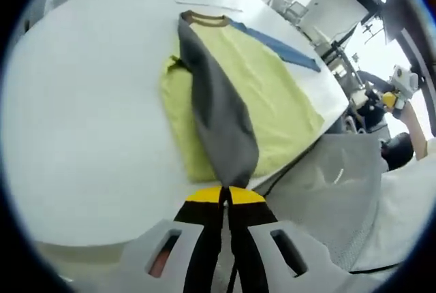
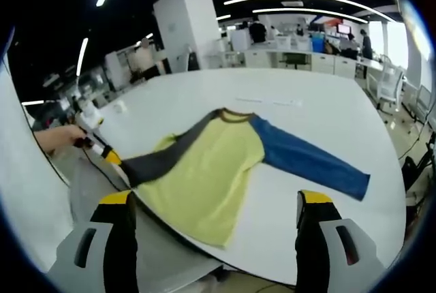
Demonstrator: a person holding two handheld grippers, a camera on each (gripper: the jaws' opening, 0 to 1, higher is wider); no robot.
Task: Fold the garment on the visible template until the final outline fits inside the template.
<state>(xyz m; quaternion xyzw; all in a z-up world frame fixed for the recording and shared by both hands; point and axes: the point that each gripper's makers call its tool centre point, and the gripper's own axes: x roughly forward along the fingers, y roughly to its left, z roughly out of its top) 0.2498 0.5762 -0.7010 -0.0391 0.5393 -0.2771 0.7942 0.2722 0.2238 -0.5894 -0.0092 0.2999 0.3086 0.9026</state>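
On the white tabletop [image 2: 327, 112], my left claw [image 1: 225, 196] grips the shirt's [image 2: 211, 170] grey sleeve [image 1: 218, 116] mid-fold, my right claw [image 2: 216, 206] hangs open, blue sleeve [image 2: 310, 160] unfolded.

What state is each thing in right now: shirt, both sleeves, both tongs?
Shirt: flat on the table, hem over the near edge.
Grey sleeve: lifted across the body, cuff pinched.
Blue sleeve: spread out flat, unfolded.
Left tongs: shut on the grey sleeve's cuff.
Right tongs: open, holding nothing, above the table edge.
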